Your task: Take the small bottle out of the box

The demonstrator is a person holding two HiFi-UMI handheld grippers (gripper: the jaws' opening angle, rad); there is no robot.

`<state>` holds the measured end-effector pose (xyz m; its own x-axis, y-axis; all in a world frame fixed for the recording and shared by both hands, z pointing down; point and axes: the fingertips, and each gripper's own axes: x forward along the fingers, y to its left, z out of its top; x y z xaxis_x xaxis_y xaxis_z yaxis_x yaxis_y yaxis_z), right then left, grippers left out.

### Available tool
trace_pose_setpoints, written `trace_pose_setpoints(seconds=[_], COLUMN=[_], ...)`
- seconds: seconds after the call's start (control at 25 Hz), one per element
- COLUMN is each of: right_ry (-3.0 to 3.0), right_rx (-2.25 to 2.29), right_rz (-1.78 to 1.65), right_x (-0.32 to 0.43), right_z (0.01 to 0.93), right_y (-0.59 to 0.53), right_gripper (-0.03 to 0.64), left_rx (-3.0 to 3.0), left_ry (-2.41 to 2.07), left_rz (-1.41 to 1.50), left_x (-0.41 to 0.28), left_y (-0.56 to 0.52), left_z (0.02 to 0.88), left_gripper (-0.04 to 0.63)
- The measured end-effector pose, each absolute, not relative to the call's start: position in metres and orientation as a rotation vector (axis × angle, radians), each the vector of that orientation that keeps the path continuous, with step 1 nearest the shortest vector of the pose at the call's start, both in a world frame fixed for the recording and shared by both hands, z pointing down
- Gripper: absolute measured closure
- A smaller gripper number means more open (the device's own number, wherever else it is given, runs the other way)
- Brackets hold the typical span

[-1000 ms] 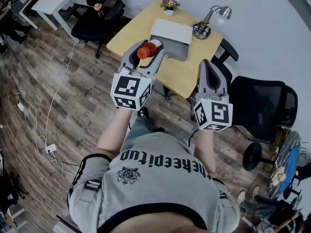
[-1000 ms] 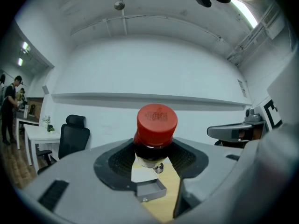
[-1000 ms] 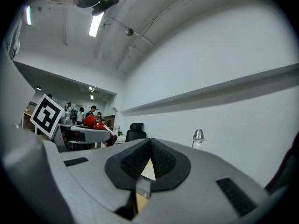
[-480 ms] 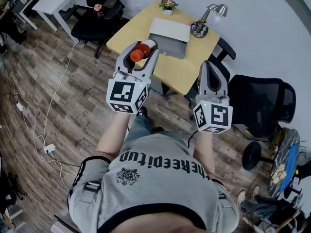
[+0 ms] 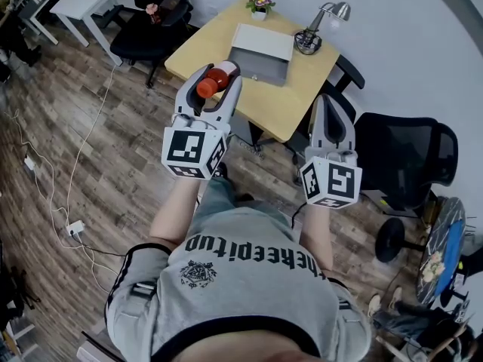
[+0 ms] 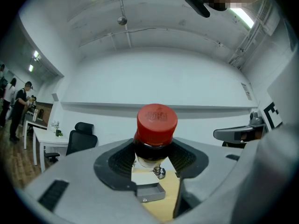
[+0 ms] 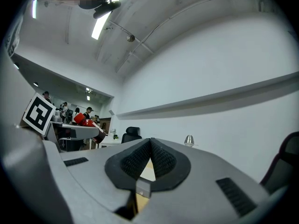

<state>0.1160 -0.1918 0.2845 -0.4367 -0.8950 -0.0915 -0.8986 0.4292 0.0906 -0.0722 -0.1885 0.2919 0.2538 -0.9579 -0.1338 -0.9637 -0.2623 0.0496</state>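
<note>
My left gripper is shut on a small dark bottle with a red cap, held high above the near left part of the wooden table. The left gripper view shows the bottle pinched between the ribbed pads, cap towards the camera. Far below lies the grey box, its drawer pulled out towards me; it also shows small in the left gripper view. My right gripper hangs over the table's right corner, jaws shut with nothing between them.
A wooden table carries a small flower pot and a desk lamp at its far side. Black office chairs stand at the right and far left. Cables trail over the wood floor.
My left gripper has drifted left and towards me with the bottle in it, rising away from the box. The right gripper has hardly moved.
</note>
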Motion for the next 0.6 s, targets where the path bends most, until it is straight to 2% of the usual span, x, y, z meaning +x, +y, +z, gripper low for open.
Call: trace_pose_setpoints(seconds=[0.6], right_ry=[2.606], right_rx=[-1.654], right_rz=[0.192], right_x=[0.122], right_z=[0.282], right_y=[-0.182], right_gripper=[0.616], left_rx=[-2.447], left_ry=[1.884], left_rz=[0.246], left_x=[-0.071], left_y=[-0.175], left_z=[0.286], left_gripper=[0.376])
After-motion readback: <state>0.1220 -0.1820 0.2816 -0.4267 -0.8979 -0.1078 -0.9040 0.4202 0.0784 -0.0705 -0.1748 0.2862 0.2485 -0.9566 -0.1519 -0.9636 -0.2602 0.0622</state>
